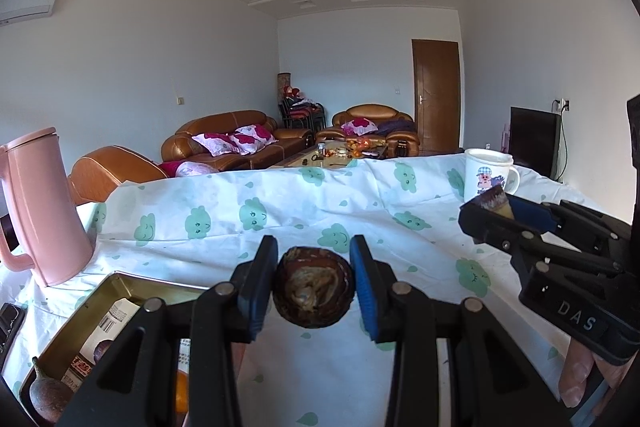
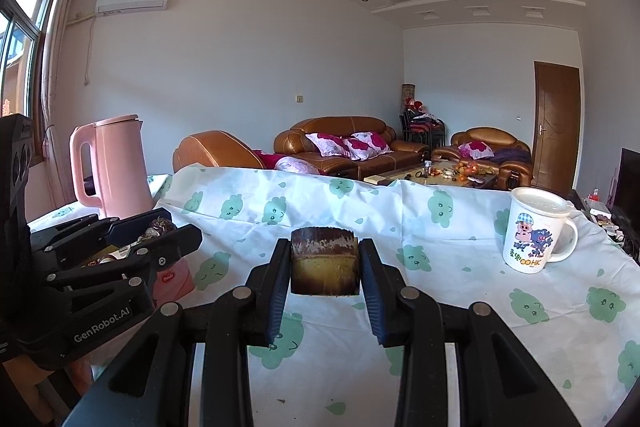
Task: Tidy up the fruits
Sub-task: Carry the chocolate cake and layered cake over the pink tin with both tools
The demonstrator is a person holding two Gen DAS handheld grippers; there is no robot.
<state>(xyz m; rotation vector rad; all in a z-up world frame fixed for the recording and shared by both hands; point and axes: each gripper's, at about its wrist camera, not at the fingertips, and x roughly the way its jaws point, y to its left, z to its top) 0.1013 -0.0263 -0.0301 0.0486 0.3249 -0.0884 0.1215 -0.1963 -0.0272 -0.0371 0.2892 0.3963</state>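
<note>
Grip first: we found the left gripper [image 1: 314,287] clamped on a dark brown fruit half [image 1: 314,291], cut face with pale pulp turned toward the camera, both blue pads pressed against its rind. We saw the right gripper [image 2: 324,263] likewise closed on a second fruit piece [image 2: 324,261], seen side-on: dark mottled rind on top, a yellowish band below, pinched from left and right. Neither piece touched the table; both hung above the cloud-print cloth [image 1: 280,211].

Pose: both grippers pointed slightly downward across the table toward the far sofa [image 1: 240,139]. In the left wrist view the right gripper came in from the right edge at about the same height, well apart from the left one, with fingertips of the person's hand [image 1: 580,375] showing beneath its body. In the right wrist view the left gripper entered from the left, the two roughly side by side.

Surroundings: we noted a gold metal tin [image 1: 120,307] below and left of the left gripper, holding a whole brown fruit [image 1: 48,395], a paper packet and something orange we could not identify. A pink kettle [image 1: 36,207] stood at far left, and a white cartoon mug [image 2: 536,231] at far right.
</note>
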